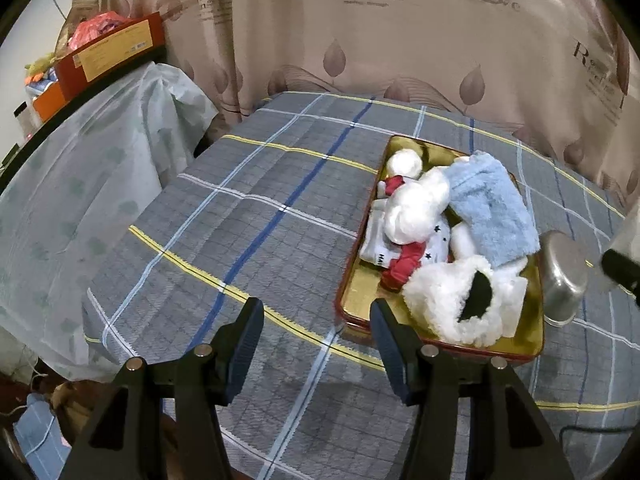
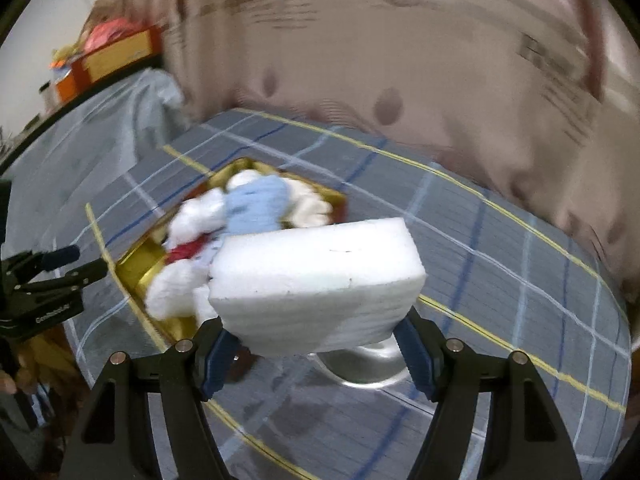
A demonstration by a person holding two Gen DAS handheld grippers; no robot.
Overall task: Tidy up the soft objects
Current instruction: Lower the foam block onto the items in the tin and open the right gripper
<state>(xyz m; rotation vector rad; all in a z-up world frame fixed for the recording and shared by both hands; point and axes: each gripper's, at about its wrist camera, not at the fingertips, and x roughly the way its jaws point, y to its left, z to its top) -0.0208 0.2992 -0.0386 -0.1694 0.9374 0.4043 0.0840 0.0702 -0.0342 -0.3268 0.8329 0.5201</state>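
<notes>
A gold tray [image 1: 356,304] sits on the plaid cloth and holds a light blue towel [image 1: 492,212], a white plush [image 1: 416,204], white fluffy earmuffs [image 1: 444,300], a red piece [image 1: 404,264] and a starred sock. My left gripper [image 1: 316,320] is open and empty, just left of the tray's near corner. My right gripper [image 2: 316,336] is shut on a white foam block [image 2: 316,276], held above the table to the right of the tray [image 2: 144,256]. The right wrist view is blurred by motion.
A metal bowl [image 1: 564,276] lies beside the tray's right side; it also shows under the foam in the right wrist view [image 2: 360,368]. A curtain [image 1: 360,40] hangs behind the table. A covered shelf with boxes [image 1: 108,52] stands at the left.
</notes>
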